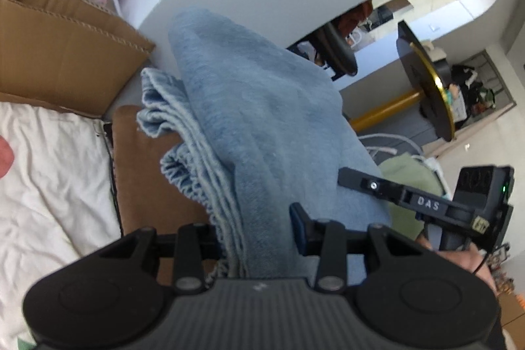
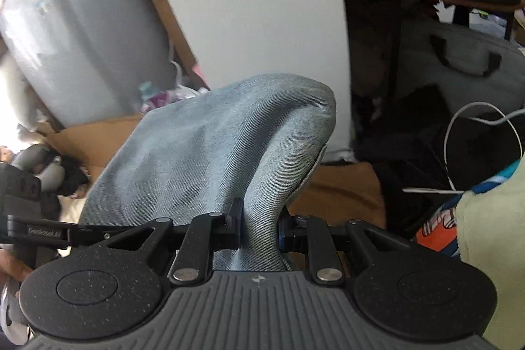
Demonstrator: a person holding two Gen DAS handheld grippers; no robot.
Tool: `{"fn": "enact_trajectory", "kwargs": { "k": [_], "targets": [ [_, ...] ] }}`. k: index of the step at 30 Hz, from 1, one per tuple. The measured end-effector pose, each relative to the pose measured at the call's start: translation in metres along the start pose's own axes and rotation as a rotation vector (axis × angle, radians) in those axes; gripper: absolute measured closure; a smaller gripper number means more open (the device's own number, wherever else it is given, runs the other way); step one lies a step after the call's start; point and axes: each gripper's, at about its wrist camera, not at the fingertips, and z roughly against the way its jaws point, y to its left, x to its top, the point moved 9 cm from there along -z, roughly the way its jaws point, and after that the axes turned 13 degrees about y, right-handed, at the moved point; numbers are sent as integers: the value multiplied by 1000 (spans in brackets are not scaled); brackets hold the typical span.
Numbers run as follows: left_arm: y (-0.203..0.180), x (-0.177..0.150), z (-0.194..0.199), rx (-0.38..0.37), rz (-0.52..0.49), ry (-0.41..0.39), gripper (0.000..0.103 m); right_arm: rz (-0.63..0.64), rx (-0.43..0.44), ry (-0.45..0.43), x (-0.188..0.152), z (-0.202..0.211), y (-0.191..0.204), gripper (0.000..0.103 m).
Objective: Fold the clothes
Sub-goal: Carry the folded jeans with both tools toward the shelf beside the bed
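The pale blue denim garment point(image 2: 210, 146) is showing a matt twill weave, its gathered hem point(image 1: 183, 182) puckering. Matt black plastic gripper bodies are flanking it; rough brown cardboard point(image 1: 65, 54) is lying far left.

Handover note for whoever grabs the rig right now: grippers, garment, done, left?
Left hand-held gripper: shut on a thick bunch of the light blue denim garment, several layered edges between its fingers.
Right hand-held gripper: shut on a narrower fold of the same denim.
Garment: lifted, draped forward from both grips over the brown surface, beside the cardboard box.
Done: both grips secured; cloth looks partly doubled over.
Left: probably lay it flat, finish the fold, release.
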Motion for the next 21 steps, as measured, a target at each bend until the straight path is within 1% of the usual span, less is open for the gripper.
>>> {"fn": "enact_trajectory", "kwargs": {
  "k": [2,6,10,13,17,21],
  "targets": [
    [8,0,-13,6,4,-3,62,1,-7,9,-1,-14,-10,83],
    [26,2,-34,12,22,-13,62,-32,14,8,-3,-44,-30,83],
    [41,3,-53,7,36,1,62,-67,19,-3,-5,-68,-45,83],
    [49,2,-65,-5,36,4,62,-43,-4,-16,-10,-78,-51,83],
    [56,-3,-77,-21,24,8,62,30,-58,-7,-17,-83,-52,83],
    [64,-9,-87,-51,56,-3,62,58,-76,2,-20,-89,-54,83]
  ]
}}
